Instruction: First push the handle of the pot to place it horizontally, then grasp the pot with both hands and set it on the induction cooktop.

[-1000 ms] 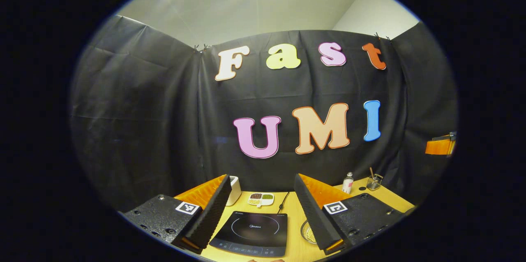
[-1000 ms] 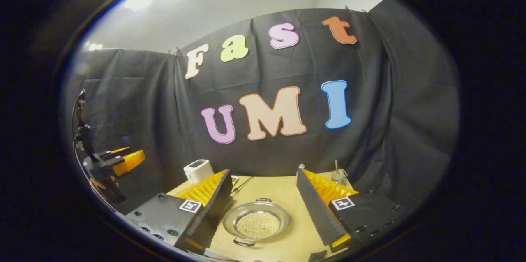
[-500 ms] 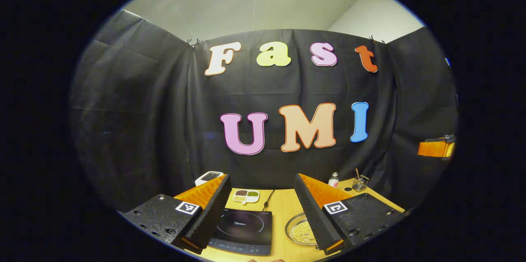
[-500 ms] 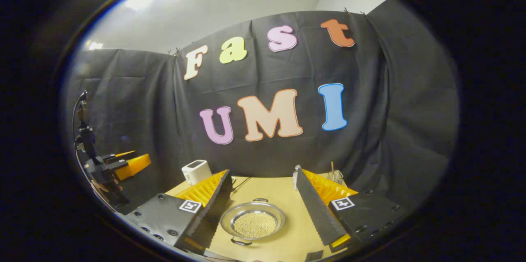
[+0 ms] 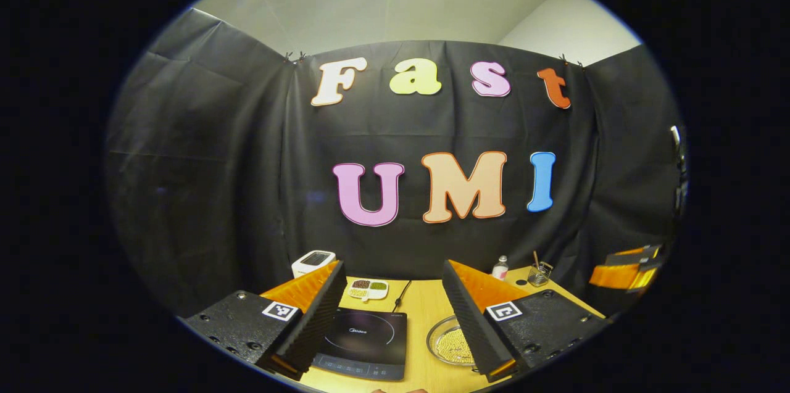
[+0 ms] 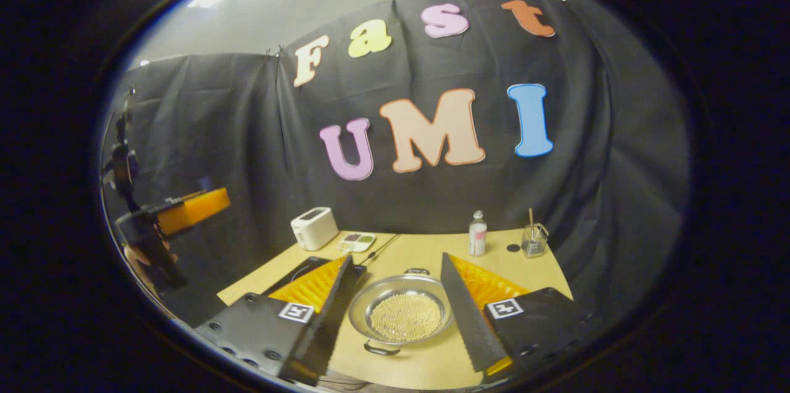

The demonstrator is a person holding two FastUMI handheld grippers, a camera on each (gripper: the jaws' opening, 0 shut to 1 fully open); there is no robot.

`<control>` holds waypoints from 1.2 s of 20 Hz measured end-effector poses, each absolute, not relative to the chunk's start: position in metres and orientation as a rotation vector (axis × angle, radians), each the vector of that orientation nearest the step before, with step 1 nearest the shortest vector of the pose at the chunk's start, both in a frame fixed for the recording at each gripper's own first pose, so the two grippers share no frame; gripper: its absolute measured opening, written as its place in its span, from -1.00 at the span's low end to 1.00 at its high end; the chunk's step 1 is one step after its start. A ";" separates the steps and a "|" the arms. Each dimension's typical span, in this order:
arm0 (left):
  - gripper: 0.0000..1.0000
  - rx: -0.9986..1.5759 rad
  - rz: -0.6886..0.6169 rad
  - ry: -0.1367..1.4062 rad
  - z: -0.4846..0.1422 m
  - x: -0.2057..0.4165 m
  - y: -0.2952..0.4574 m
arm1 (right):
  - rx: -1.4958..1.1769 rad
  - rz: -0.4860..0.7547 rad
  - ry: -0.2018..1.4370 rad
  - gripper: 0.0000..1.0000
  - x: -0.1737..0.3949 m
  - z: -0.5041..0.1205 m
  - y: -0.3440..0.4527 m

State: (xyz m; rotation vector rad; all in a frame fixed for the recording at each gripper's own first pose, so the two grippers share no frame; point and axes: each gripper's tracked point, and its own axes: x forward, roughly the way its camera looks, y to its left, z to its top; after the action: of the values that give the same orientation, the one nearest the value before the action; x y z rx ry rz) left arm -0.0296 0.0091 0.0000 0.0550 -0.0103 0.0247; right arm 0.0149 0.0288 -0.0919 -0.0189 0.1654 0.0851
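Observation:
A shallow steel pot (image 6: pixel 401 316) holding small pale beads sits on the wooden table (image 6: pixel 426 254). One dark handle (image 6: pixel 381 350) points toward me and the other handle (image 6: pixel 418 271) points away. My right gripper (image 6: pixel 395 257) hovers above the pot, open, its fingers either side of the pot and apart from it. In the left gripper view my left gripper (image 5: pixel 392 266) is open over the black induction cooktop (image 5: pixel 364 334). The pot (image 5: pixel 445 342) lies just right of the cooktop, partly hidden by a finger.
At the back of the table stand a white appliance (image 6: pixel 313 227), a divided dish (image 6: pixel 356 240), a small bottle (image 6: pixel 476 234) and a glass jar (image 6: pixel 534 240) with a stick. A cable (image 5: pixel 398 297) runs back from the cooktop. The other gripper (image 5: pixel 623 269) hangs at far right.
The right gripper has tipped down and come closer to the pot, which now looks larger between its fingers. The left gripper has barely shifted; both stay open.

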 end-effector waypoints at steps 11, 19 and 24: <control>0.82 0.073 0.057 -0.032 0.002 -0.039 0.033 | -0.041 0.233 0.469 -0.37 0.039 -0.248 0.094; 0.82 0.124 0.015 -0.053 0.002 -0.052 0.013 | 0.066 0.349 0.698 -1.00 0.027 -0.337 0.133; 0.91 0.102 0.009 -0.061 0.000 -0.050 0.004 | 0.155 0.327 0.794 -0.90 0.037 -0.378 0.129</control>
State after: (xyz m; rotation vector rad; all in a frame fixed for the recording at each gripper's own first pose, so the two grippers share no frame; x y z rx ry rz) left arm -0.0499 0.0035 0.0004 0.1016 -0.0607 0.0092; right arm 0.0373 0.1293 -0.3779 0.1547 0.7942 0.3266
